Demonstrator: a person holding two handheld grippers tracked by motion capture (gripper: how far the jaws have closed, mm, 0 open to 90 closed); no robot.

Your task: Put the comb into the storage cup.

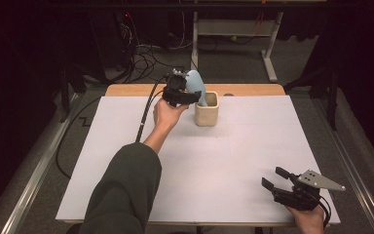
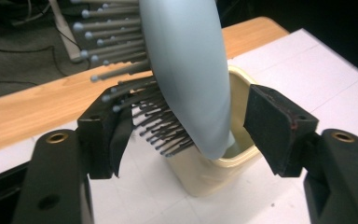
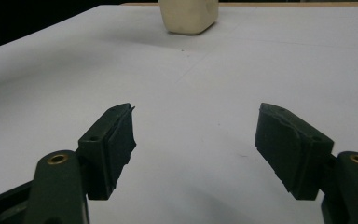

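Seen from above, the left hand-held gripper is held at the far side of the counter, a white sheet covering all but a strip of wood along the back edge. A pale blue hairbrush stands with its lower end inside a cream square cup, its head rising and leaning left above the rim, right beside the gripper's black body. A dark green sleeve reaches in from the bottom edge. At the near right corner, the right hand-held gripper rests low over the sheet, its grey plate on top, well apart from the cup.

In the left gripper view, the hairbrush hangs between the two black jaws, its smooth back turned toward the right jaw and its bristles toward the left one. A clear gap separates the right pad from the brush back; the bristle tips reach to the left pad, though whether they touch it is hard to tell. The jaws stand about half open, and no pad presses on the brush. The brush's lower tip sits inside the cup.

In the right gripper view, the jaws stand wide apart with nothing between them, only bare white sheet below. The cup sits far off at the top edge.
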